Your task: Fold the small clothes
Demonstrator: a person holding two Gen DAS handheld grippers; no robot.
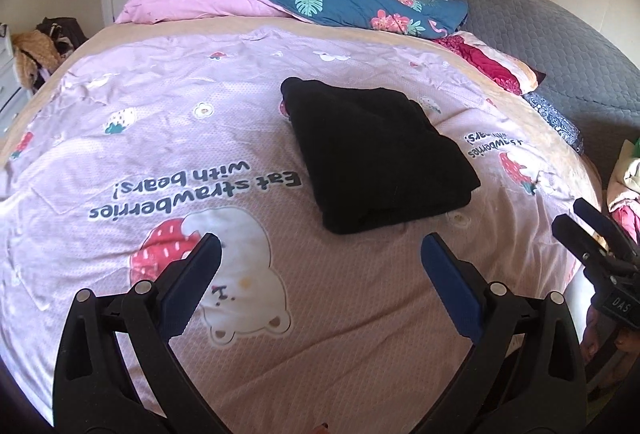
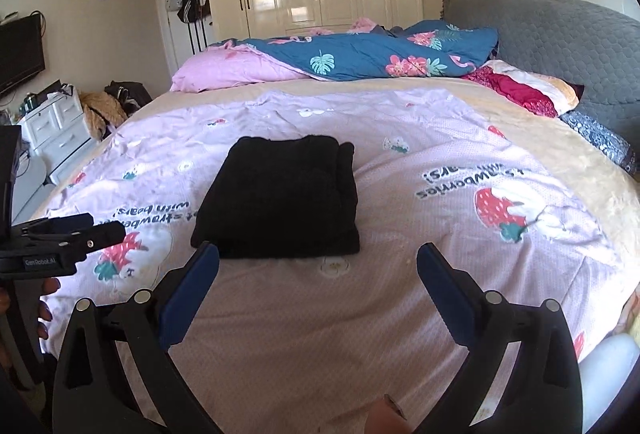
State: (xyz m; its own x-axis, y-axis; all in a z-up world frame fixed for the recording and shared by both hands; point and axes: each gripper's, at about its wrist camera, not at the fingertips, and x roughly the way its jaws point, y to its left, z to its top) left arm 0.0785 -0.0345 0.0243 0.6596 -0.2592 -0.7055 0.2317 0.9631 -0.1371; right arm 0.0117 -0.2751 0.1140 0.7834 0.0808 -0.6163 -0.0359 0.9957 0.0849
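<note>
We see the black garment (image 2: 280, 198), a soft folded rectangle, lying on the pink dimpled bedcover (image 1: 320, 314) printed "Eat strawberries with bears!", beyond our left gripper (image 1: 320, 250) and right gripper (image 2: 318, 258), both spread empty.

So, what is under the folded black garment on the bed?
The folded black garment lies on the pink strawberry-and-bear bedcover, which shows all around it. The patch of bedcover directly beneath it is covered, so nothing there can be seen.
</note>
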